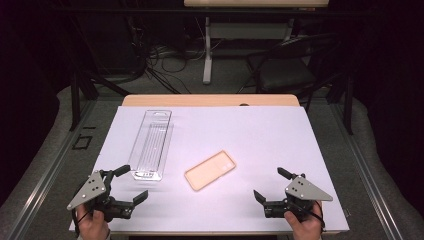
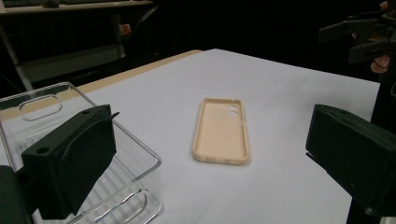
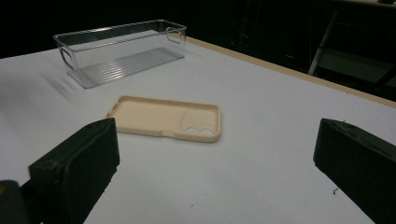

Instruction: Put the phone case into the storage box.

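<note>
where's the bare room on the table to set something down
The widest free patch is the right half of the white table, from the phone case out to the right edge. Another strip runs along the far edge beside the clear bin. The near left is tightest, between bin, case and left gripper.

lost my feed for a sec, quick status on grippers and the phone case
Left gripper and right gripper open, holding nothing. Beige phone case lies inside up on the white table, untouched. Clear plastic bin beside it; path clear.
</note>
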